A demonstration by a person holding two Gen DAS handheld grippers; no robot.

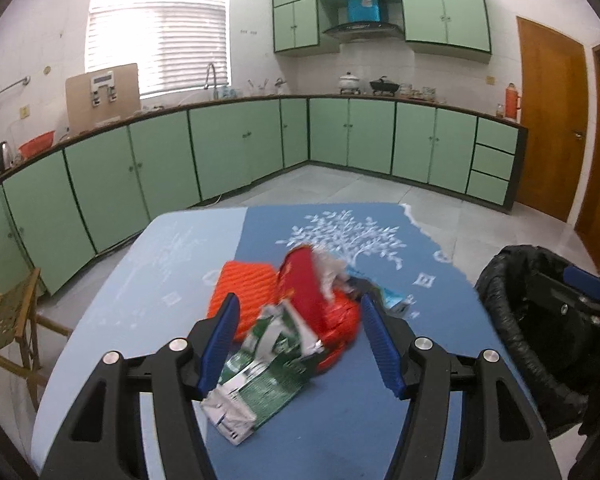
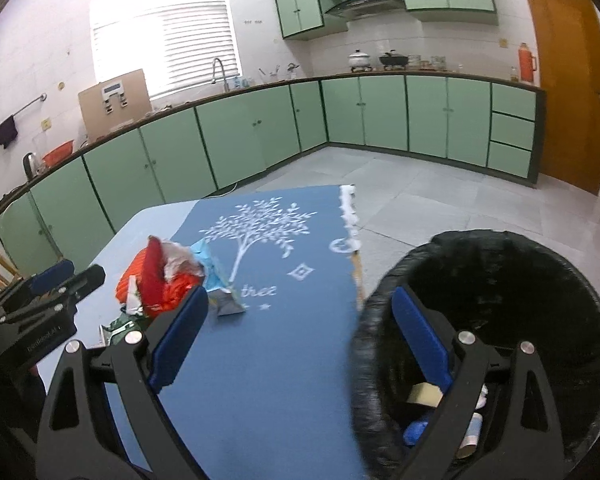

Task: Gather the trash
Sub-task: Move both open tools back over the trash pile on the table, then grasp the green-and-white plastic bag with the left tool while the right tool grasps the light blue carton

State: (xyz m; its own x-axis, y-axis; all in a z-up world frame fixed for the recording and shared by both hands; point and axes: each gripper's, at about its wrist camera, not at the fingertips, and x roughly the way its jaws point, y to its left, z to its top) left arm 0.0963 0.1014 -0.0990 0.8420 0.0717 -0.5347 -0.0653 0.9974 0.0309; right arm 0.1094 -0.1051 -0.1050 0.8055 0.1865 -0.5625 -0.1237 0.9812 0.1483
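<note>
A pile of trash lies on the blue table mat [image 1: 340, 432]: a crumpled green and white wrapper [image 1: 260, 376], a red wrapper [image 1: 304, 284], an orange ribbed packet [image 1: 244, 280] and a light blue packet [image 1: 396, 300]. My left gripper [image 1: 300, 316] is open, its blue pads on either side of the pile, the green wrapper between them. My right gripper [image 2: 300, 312] is open and empty at the table's right edge, its right finger over the black-lined bin [image 2: 540, 280]. The pile [image 2: 160, 280] shows left of it, with the left gripper [image 2: 60, 280] beside it.
The bin [image 1: 540, 320] stands at the table's right side and holds several scraps [image 2: 424, 396]. A wooden chair [image 1: 12, 320] stands left of the table. Green cabinets [image 1: 220, 148] line the far walls. A wooden door [image 1: 552, 120] is at the right.
</note>
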